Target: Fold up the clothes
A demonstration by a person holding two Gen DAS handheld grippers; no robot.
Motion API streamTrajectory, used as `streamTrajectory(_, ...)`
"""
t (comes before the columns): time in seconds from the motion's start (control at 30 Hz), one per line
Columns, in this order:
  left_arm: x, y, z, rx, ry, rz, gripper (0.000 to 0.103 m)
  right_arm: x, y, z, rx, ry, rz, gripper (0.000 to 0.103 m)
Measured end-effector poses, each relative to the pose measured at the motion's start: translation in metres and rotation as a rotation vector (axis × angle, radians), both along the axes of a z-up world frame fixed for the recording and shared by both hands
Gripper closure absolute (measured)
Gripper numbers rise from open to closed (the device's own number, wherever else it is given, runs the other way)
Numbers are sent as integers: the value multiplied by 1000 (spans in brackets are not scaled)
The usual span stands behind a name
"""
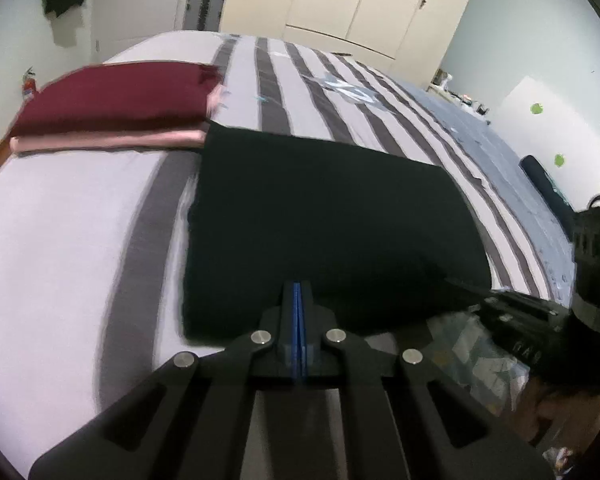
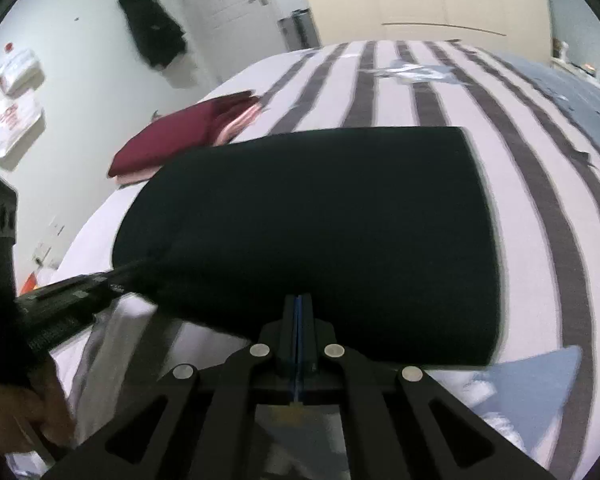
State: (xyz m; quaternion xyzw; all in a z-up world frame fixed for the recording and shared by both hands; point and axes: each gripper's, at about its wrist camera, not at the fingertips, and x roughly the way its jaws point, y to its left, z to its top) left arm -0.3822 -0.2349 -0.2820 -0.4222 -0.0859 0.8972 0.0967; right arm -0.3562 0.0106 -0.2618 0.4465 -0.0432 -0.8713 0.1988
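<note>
Left wrist view: left tool point(image 1: 297, 292) closed on near edge of black garment point(image 1: 324, 220) lying on striped bed point(image 1: 60, 220), folded maroon-and-pink stack point(image 1: 112, 108) beyond; right wrist view: right tool point(image 2: 298, 304) likewise pinching garment's point(image 2: 320, 220) near edge.

Light: dim, even indoor light is falling flat across both views, with no source showing.
Shadows: soft ones are lying under the dark garment point(image 1: 320, 220).
Blur: motion smear is softening the bed point(image 2: 540, 208) stripes and the folded stack point(image 1: 112, 108).
Distortion: fisheye is bending straight lines, and black corners are framing each view.
</note>
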Motion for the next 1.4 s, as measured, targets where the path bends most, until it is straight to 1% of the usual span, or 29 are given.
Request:
streamTrajectory(0.1, -4, -20, 2, -20, 3, 59, 101, -6, 29, -5, 19, -19, -71, 103)
streamTrajectory(0.17, -9, -36, 2, -45, 5, 120, 102, -10, 44, -6, 38, -23, -102, 103)
streamTrajectory(0.23, -15, -58, -1, -58, -19, 203, 102, -15, 54, -4, 48, -21, -133, 103)
streamTrajectory(0.3, -21, -64, 4, -65, -11, 221, 102, -19, 61, 3, 47, -9, -170, 103)
streamTrajectory(0.33, -25, -62, 12, -73, 14, 214, 102, -24, 60, 9, 48, 6, -173, 101)
streamTrajectory(0.37, -30, -57, 20, -83, 48, 200, 102, -29, 58, 15, 44, 23, -171, 101)
streamTrajectory(0.47, -50, -36, 37, -55, 106, 148, 102, -49, 41, 28, 15, 66, -140, 101)
streamTrajectory(0.53, -70, -18, 38, -31, 110, 98, 102, -68, 22, 30, -3, 85, -112, 101)
streamTrajectory(0.6, -92, -1, 30, -13, 86, 41, 102, -86, 3, 30, -15, 96, -81, 101)
streamTrajectory(0.67, -111, 13, 15, -16, 43, 1, 102, -105, -15, 28, -23, 96, -49, 101)
streamTrajectory(0.73, -126, 20, 0, -27, -2, -12, 102, -122, -32, 23, -21, 84, -19, 101)
streamTrajectory(0.8, -137, 20, -12, -42, -42, -5, 102, -134, -45, 11, 25, 61, -2, 101)
streamTrajectory(0.9, -144, 6, -21, -78, -66, 37, 102, -140, -39, -2, 53, 45, -9, 103)
streamTrajectory(0.97, -145, -6, -23, -109, -57, 59, 102, -144, -30, -7, 53, 41, -24, 103)
streamTrajectory(1.03, -146, -15, -24, -139, -46, 72, 101, -145, -19, -8, 64, 56, -39, 103)
streamTrajectory(1.17, -145, -26, -28, -140, -48, 65, 101, -146, 6, -13, 76, 56, -95, 103)
streamTrajectory(1.23, -142, -22, -27, -171, -36, 45, 101, -147, 15, -14, 88, 63, -109, 103)
streamTrajectory(1.4, -141, -21, -28, -175, -28, 58, 101, -147, 26, -14, 101, 85, -117, 103)
